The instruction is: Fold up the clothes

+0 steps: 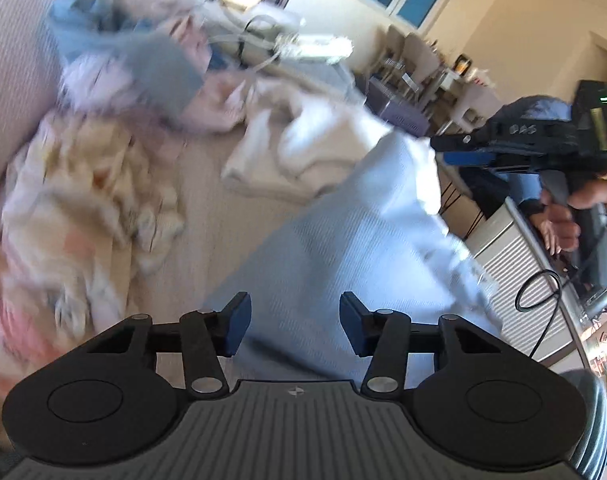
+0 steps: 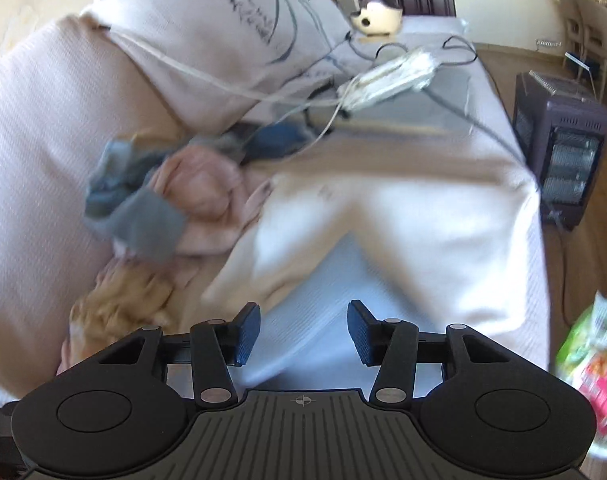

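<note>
A pale blue ribbed garment [image 1: 343, 248] lies spread over the beige sofa [image 1: 15, 80], running from my left gripper [image 1: 295, 326] up to the right. The left jaws stand apart over it and the pads press on nothing. My right gripper [image 1: 437, 150] reaches in from the right, level with the garment's far corner; whether it touches the cloth I cannot tell. In the right wrist view the same pale blue garment [image 2: 323, 300] lies under my right gripper [image 2: 303, 332], whose jaws are also apart. A cream garment [image 2: 383, 220] lies just beyond it.
Loose clothes are heaped at the left: a cream-yellow one [image 1: 83, 200], a pink one [image 2: 199, 192] and a grey-blue one [image 2: 143, 216]. Farther back sit a printed cushion [image 2: 231, 40] and a power strip [image 2: 387, 76] with cables. A heater [image 2: 563, 148] stands on the floor at right.
</note>
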The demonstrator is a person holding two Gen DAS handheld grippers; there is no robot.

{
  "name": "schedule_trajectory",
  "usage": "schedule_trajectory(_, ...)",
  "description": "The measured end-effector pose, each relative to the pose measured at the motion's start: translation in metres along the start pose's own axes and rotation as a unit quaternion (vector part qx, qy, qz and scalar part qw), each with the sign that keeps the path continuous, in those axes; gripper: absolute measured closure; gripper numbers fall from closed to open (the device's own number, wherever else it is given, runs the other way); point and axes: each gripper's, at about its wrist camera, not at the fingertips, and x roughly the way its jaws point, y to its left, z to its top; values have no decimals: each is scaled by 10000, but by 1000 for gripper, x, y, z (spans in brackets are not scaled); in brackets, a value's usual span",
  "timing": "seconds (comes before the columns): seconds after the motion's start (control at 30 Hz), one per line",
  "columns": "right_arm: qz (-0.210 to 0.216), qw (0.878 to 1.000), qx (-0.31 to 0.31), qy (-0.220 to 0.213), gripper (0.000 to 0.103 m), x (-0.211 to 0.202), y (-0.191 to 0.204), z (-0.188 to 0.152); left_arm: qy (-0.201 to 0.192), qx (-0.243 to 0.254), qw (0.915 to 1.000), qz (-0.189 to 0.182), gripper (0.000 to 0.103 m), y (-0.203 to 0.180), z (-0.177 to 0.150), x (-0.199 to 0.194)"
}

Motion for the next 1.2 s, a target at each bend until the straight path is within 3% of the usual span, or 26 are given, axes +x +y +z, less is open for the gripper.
schedule_trajectory(0.07,-10,9995,-297,107,53,6,-9,13,-98,90,9999,81,48,0,8,7)
schedule_trajectory(0.23,262,9948,-910,362,51,31,-22,37,250,-62,9995,185,48,17,15,39)
schedule_trajectory(0.3,285,9928,-1047,508,30,44,-24,43,397,96,9987,289,48,18,14,48)
schedule_trajectory(0.4,120,9919,-1055,701,30,67,-29,47,550,471,9967,372,48,14,7,58)
schedule_trajectory(0.47,192,9936,-726,845,31,83,-37,46,576,455,9968,309,49,17,3,61)
schedule_trajectory(0.53,250,9945,-434,915,32,92,-42,39,565,360,9972,317,64,21,3,62)
schedule_trajectory(0.57,277,9948,-307,936,40,96,-43,36,575,248,9976,298,69,25,4,62)
schedule_trajectory(0.6,304,9948,-180,956,58,100,-45,32,585,134,9978,274,76,29,5,62)
schedule_trajectory(0.67,237,9943,-15,1042,79,103,-45,27,574,-91,9982,120,85,35,8,59)
schedule_trajectory(0.73,176,9958,-31,895,88,93,-41,30,490,-219,9985,64,89,36,11,53)
schedule_trajectory(0.9,133,9998,-89,88,101,48,-38,47,198,-363,9991,-59,90,36,18,32)
schedule_trajectory(1.0,-264,9986,-41,-461,102,35,-46,65,294,88,9988,388,90,32,12,36)
schedule_trajectory(1.1,-388,9983,171,-411,102,49,-58,77,338,72,9980,538,90,38,8,40)
schedule_trajectory(1.2,-19,9997,243,-49,96,61,-57,72,316,393,9892,1378,94,45,5,42)
